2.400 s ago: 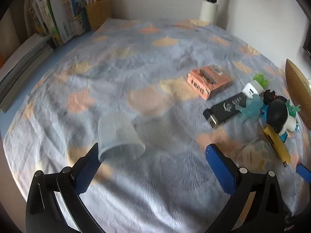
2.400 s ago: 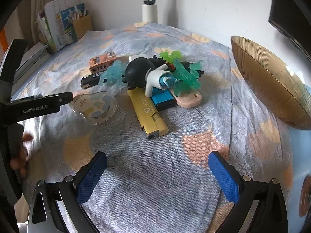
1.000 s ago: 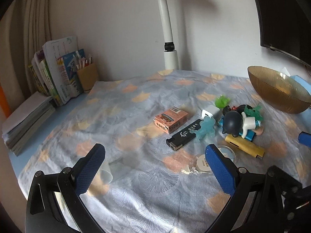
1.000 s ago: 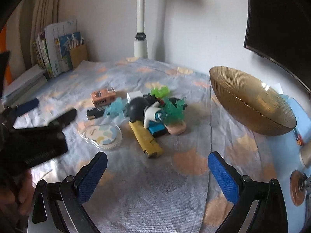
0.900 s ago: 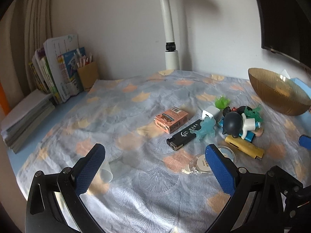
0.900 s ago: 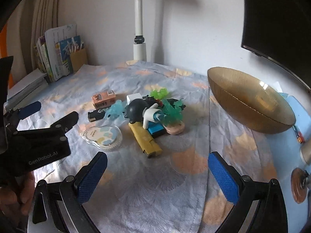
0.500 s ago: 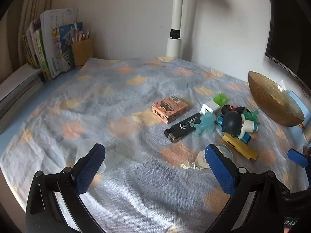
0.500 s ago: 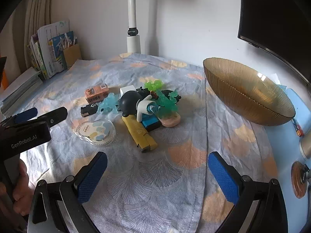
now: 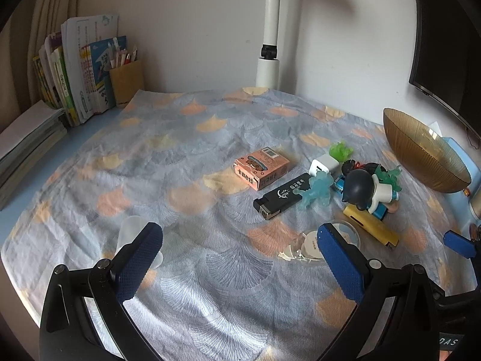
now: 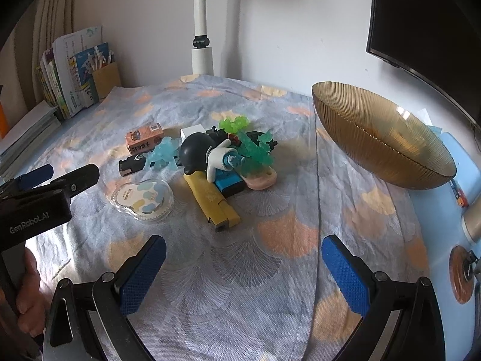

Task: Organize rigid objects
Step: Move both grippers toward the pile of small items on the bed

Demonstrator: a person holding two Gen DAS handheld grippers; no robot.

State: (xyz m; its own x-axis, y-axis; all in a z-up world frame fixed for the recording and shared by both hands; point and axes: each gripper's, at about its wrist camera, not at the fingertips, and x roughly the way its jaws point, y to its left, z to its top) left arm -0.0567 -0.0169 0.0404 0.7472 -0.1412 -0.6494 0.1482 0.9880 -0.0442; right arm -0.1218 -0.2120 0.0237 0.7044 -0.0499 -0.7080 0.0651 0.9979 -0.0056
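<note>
A pile of small objects lies mid-table: an orange box (image 9: 261, 171), a black lighter (image 9: 282, 200), a yellow lighter (image 10: 212, 200), a black-headed figurine (image 10: 204, 153), green and blue translucent toys (image 10: 255, 149), a white charger (image 9: 322, 167) and a clear round case (image 10: 143, 200). An amber glass bowl (image 10: 381, 138) stands at the right. A translucent cup (image 9: 135, 236) lies by my left gripper's left finger. My left gripper (image 9: 237, 263) is open and empty above the cloth. My right gripper (image 10: 245, 273) is open and empty in front of the pile.
A patterned cloth (image 9: 180, 150) covers the table. Books (image 9: 75, 72) and a pen holder (image 9: 126, 81) stand at the back left. A white lamp post (image 9: 270, 45) rises at the back. A dark monitor (image 10: 427, 30) hangs at the right.
Both grippers have pulled back and risen from close over the cloth, so the whole table shows. Over the last second the views shift only slightly. Both stay open.
</note>
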